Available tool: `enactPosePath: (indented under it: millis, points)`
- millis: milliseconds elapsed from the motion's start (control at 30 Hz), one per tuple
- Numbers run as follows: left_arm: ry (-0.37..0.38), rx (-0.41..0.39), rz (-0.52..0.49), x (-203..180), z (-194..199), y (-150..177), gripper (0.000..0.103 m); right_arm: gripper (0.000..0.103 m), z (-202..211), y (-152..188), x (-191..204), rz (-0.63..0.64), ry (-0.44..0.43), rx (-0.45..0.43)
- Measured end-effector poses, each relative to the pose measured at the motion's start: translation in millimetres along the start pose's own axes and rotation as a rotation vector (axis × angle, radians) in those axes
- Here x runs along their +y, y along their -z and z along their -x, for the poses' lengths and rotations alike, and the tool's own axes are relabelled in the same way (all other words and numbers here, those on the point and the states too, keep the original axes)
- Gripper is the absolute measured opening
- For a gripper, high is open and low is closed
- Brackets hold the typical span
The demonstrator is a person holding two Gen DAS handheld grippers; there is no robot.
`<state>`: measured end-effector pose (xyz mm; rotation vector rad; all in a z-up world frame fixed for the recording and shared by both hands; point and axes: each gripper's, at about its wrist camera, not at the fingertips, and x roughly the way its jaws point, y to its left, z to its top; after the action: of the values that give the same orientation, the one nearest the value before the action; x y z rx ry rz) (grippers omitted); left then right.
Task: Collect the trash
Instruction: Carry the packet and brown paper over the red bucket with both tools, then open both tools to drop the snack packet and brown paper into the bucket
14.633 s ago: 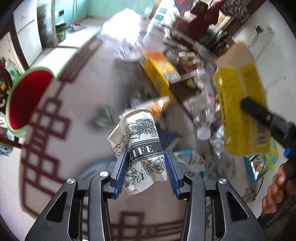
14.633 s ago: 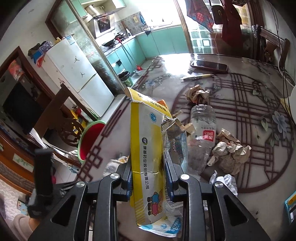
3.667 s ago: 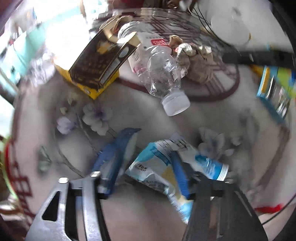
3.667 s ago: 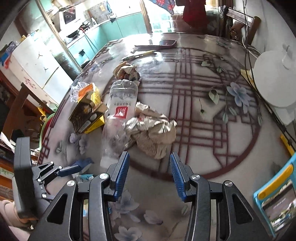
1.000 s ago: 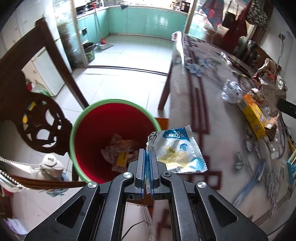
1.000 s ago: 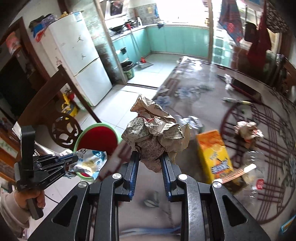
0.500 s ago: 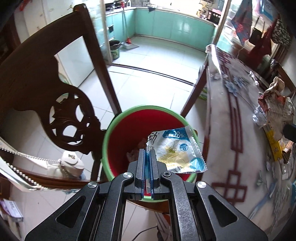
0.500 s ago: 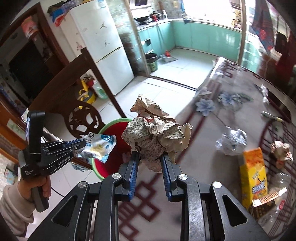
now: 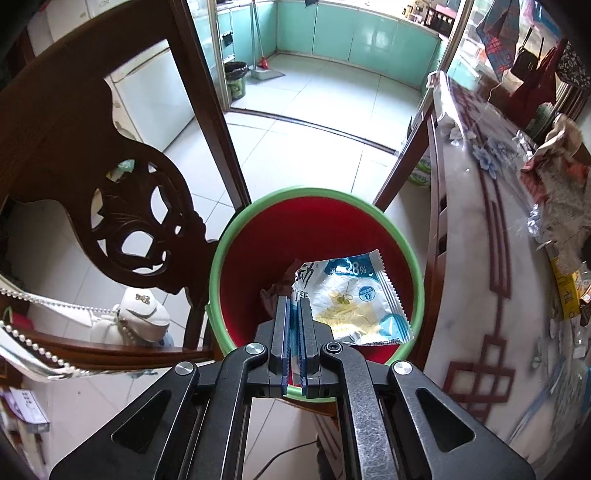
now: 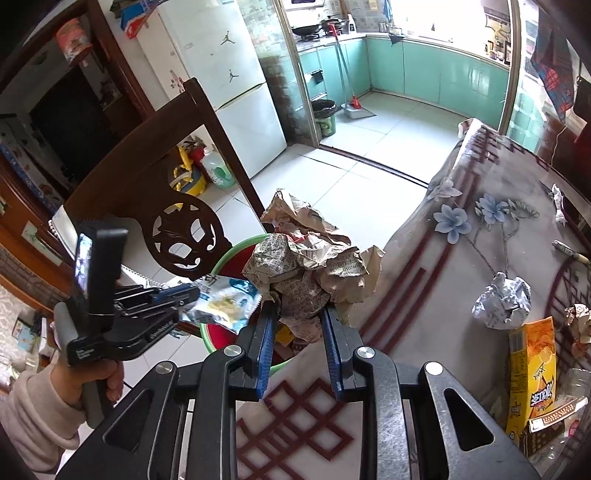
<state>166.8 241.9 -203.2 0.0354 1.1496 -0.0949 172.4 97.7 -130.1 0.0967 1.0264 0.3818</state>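
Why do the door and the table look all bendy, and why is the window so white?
Both wrist views use fisheye lenses, so straight things bow: the chair back in the left view, the table edge in the right. The kitchen window in the right view is washed out by daylight. The table's far right side in the left view looks smeared.

Left wrist cam looks steeply down, close over the red bin [image 9: 314, 236]; right one sits farther back, also catching that bin [image 10: 221, 334].
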Motion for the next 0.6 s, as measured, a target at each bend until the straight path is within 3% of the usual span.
enactPosePath:
  millis: [600]
  points:
    - [-0.022, 0.12, 0.035, 4.6, -57.2, -3.2, 0.004, 0.022, -11.4, -3.6, 1.8, -0.014, -0.048, 0.004]
